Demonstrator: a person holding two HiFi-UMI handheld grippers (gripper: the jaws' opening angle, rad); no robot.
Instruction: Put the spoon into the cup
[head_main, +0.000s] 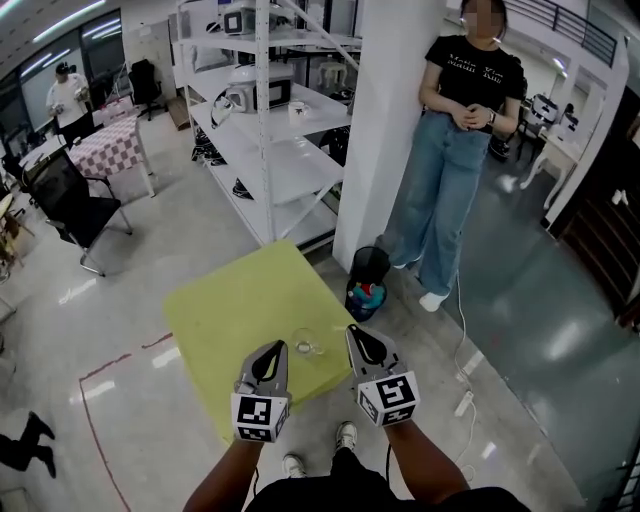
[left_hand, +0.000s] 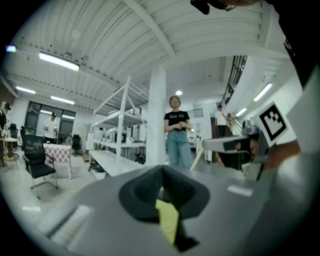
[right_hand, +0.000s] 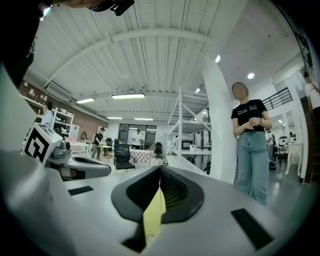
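Observation:
A small clear glass cup (head_main: 305, 345) stands near the front edge of the yellow-green table (head_main: 230, 320). I cannot make out a spoon in any view. My left gripper (head_main: 272, 350) hovers just left of the cup and my right gripper (head_main: 358, 335) just right of it, both pointing level over the table's front edge. In the left gripper view the left gripper (left_hand: 162, 172) has its jaws together, with only a sliver of table showing between them. The right gripper (right_hand: 160, 172) looks the same in its own view. Neither holds anything.
A person in a black shirt and jeans (head_main: 455, 150) stands by the white pillar (head_main: 385, 120) beyond the table. A black bin (head_main: 368, 283) sits at the table's far right corner. White shelving (head_main: 270, 130) stands behind. A power strip and cable (head_main: 465, 400) lie on the floor at right.

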